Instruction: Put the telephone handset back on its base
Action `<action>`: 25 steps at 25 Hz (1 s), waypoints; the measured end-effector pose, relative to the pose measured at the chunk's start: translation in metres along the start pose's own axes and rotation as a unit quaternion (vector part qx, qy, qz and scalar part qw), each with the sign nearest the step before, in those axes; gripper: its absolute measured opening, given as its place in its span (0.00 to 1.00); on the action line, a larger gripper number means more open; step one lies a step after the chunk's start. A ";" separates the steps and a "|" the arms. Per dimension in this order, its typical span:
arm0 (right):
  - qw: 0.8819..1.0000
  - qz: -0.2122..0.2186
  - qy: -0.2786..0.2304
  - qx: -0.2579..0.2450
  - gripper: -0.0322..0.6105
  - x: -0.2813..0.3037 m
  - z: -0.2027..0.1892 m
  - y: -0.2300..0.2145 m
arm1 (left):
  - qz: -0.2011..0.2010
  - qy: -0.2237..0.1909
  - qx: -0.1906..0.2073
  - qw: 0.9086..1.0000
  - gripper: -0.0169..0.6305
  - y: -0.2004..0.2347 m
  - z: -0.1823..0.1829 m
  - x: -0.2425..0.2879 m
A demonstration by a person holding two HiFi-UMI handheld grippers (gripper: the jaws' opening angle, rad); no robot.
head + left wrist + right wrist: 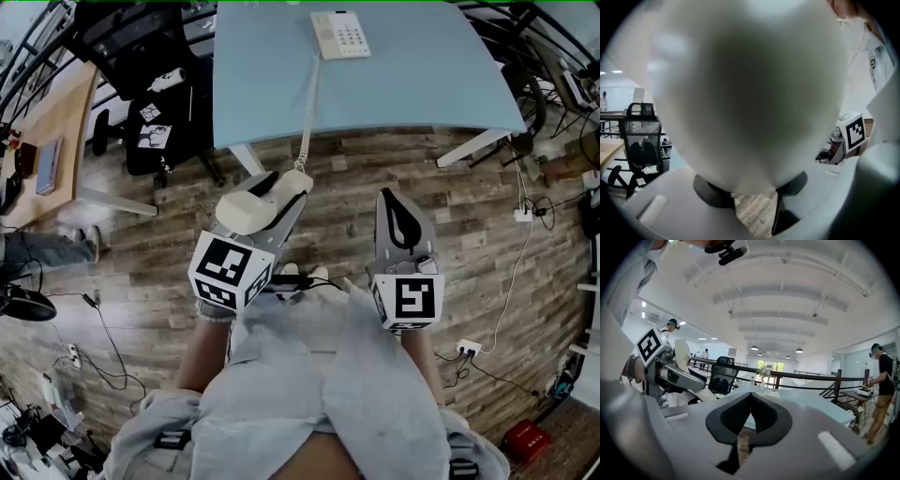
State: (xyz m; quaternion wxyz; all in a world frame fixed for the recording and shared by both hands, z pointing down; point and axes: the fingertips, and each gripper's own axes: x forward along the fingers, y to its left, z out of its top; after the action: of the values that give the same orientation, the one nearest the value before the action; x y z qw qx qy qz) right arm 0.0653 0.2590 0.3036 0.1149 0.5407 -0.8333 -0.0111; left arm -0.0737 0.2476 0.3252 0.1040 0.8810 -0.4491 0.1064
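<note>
Ahead on table (422, 84): base (340, 35), well beyond left tongs (284, 187), which clamp handset (253, 208), long axis seemingly pointing tableward; right tongs (396, 202) closed, empty, no nearer.

Ahead of you a pale blue bench (422, 84) stands on a wood-plank floor (469, 234). To your left, a black office chair (141, 56) sits beside a wooden desk (56, 131). At your right, a white power strip (468, 348) and a red box (525, 439) lie on the floor.
</note>
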 end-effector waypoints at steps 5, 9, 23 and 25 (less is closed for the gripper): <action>1.000 0.011 -0.004 -0.006 0.06 -0.002 -0.003 -0.005 | 0.016 0.000 0.004 1.000 0.35 -0.007 -0.002 0.000; 0.999 0.020 -0.003 -0.029 0.06 -0.009 -0.004 -0.006 | 0.027 -0.005 -0.002 1.000 0.35 -0.014 -0.005 -0.003; 0.999 0.025 0.002 -0.048 0.06 -0.018 -0.020 -0.021 | 0.042 -0.009 -0.004 0.999 0.35 -0.028 -0.011 0.006; 0.998 0.026 -0.001 -0.053 0.06 -0.014 -0.020 -0.022 | 0.043 -0.010 -0.005 0.999 0.35 -0.025 -0.010 0.009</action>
State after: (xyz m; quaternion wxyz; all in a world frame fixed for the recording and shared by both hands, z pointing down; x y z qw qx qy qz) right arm 0.0942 0.2648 0.3172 0.1433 0.5120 -0.8453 -0.0527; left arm -0.0491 0.2580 0.3353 0.0990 0.8613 -0.4881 0.1002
